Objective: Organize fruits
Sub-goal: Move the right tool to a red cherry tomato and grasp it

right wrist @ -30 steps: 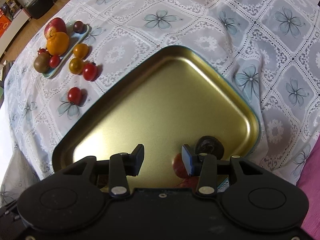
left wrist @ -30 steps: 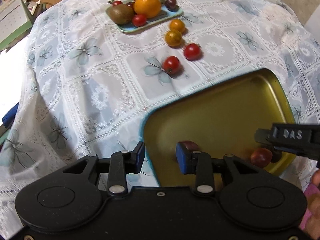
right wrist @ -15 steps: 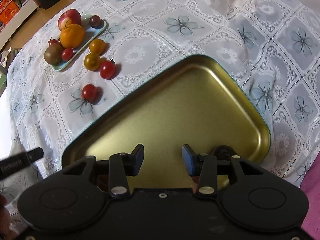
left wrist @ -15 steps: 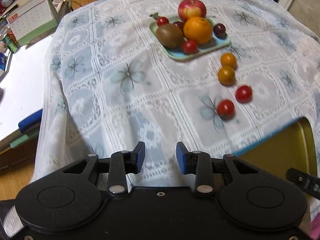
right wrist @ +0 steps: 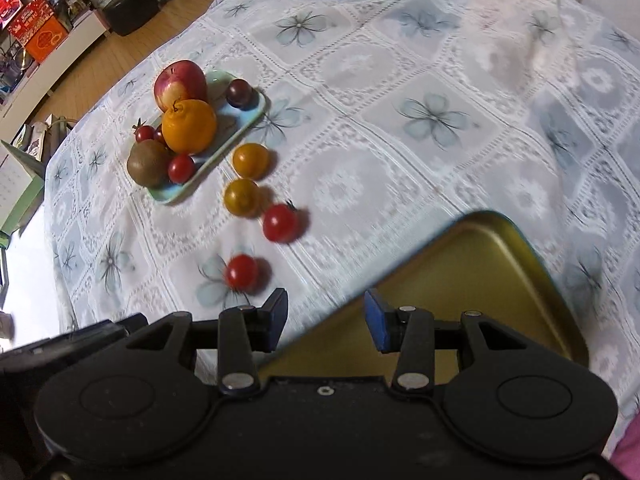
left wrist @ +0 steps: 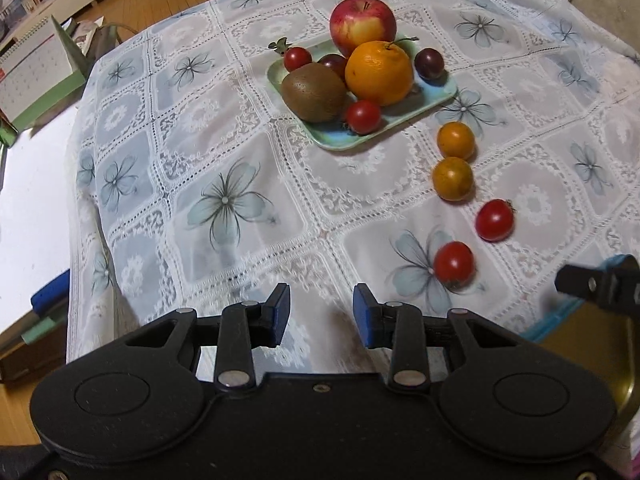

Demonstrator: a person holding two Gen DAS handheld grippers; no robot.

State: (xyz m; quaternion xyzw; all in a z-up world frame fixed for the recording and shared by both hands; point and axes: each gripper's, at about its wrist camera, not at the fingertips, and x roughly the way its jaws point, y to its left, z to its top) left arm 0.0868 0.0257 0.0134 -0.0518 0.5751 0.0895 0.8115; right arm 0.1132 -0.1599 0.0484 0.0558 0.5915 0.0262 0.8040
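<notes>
A small light-green tray (left wrist: pixel 434 102) at the far side holds an apple (left wrist: pixel 362 20), an orange (left wrist: pixel 378 72), a kiwi (left wrist: pixel 314 92), red tomatoes and dark plums. Loose on the tablecloth lie two orange tomatoes (left wrist: pixel 455 140) (left wrist: pixel 452 178) and two red tomatoes (left wrist: pixel 494 220) (left wrist: pixel 453 264). A gold tray (right wrist: pixel 472 276) sits near me. My left gripper (left wrist: pixel 321 314) is open and empty over bare cloth. My right gripper (right wrist: pixel 325 316) is open and empty over the gold tray's left edge, with the nearest red tomato (right wrist: pixel 241 272) just ahead-left.
The table is covered by a white lace cloth with blue flowers (left wrist: pixel 224 200). Its left edge drops to a white surface and a desk calendar (left wrist: pixel 36 68). The right gripper's finger (left wrist: pixel 600 282) shows at the right of the left wrist view. Shelves and boxes (right wrist: pixel 36 36) stand far off.
Both grippers pulled back from the gold tray and swung toward the loose tomatoes. The fruits left inside the gold tray have dropped out of view. Both stay open.
</notes>
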